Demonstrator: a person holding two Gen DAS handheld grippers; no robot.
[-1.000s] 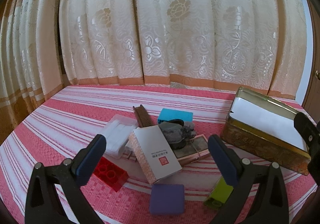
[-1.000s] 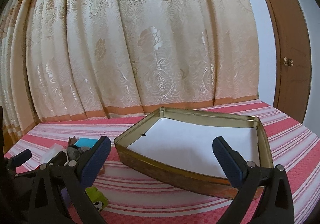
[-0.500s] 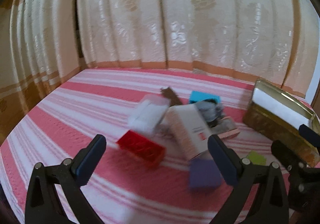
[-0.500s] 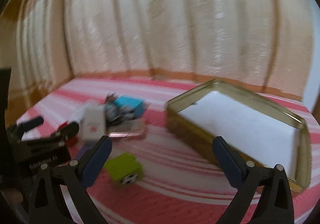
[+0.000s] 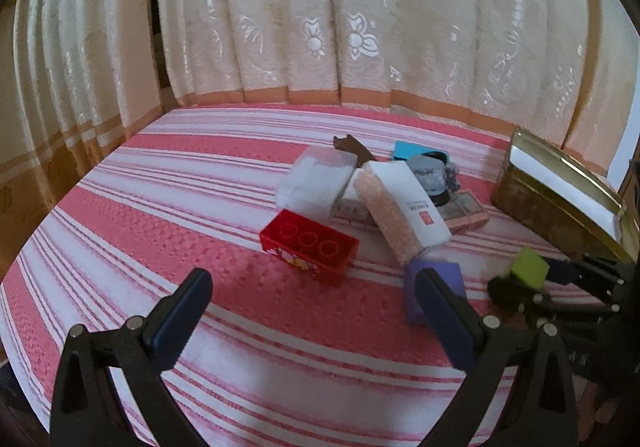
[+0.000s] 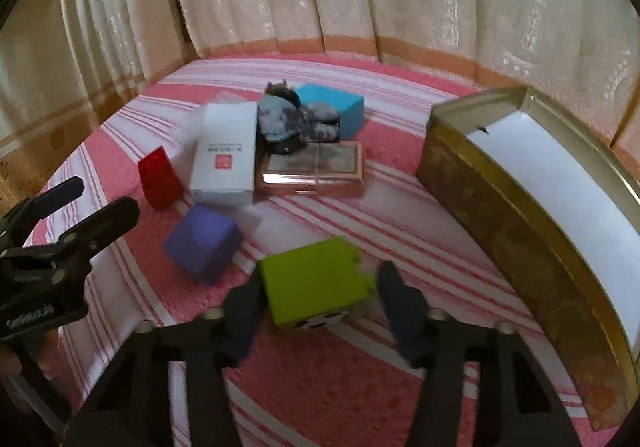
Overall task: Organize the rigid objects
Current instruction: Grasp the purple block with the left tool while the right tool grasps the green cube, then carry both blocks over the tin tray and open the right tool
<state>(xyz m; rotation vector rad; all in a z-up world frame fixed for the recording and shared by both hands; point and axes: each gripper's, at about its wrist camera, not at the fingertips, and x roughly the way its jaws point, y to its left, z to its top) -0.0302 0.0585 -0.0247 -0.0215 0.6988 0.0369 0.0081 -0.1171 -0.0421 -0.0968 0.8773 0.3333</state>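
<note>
Now right gripper (image 6: 318, 287) sits low over the striped tablecloth (image 6: 400, 215), jaws apart, straddling the lime-green block (image 6: 312, 283); not clamped, gap visible on its right side. Left gripper (image 5: 310, 301) spread wide, grasping nothing, aimed at red brick (image 5: 308, 245). Purple cube (image 6: 202, 239) just left of green block. White carton (image 6: 226, 155), blue box (image 6: 336, 107), pink case (image 6: 316, 167) clustered behind. Gold tin (image 6: 500, 215) stands right.
</note>
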